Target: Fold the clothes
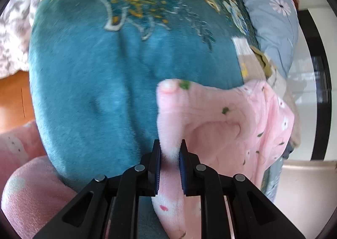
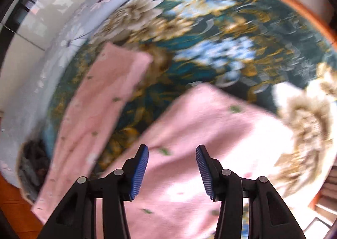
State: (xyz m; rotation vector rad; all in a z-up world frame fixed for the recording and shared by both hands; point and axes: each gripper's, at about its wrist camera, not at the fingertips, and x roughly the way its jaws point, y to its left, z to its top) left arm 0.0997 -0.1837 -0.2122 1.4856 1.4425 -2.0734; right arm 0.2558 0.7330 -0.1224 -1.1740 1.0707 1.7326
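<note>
Between left gripper pads: pink garment edge.

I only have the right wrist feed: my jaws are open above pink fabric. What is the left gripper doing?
Observer: The left gripper is shut on a fold of the pink fleece garment.
Operator: Which way does the cloth run from there?
Observer: In the left wrist view it rises from the jaws and spreads to the right, over the teal floral blanket.
Operator: Anything beyond that edge?
Observer: A grey-blue pillow with a daisy print lies past the blanket, at the view's upper right.
Operator: And my side?
Observer: The right gripper is open and grips nothing.
</note>
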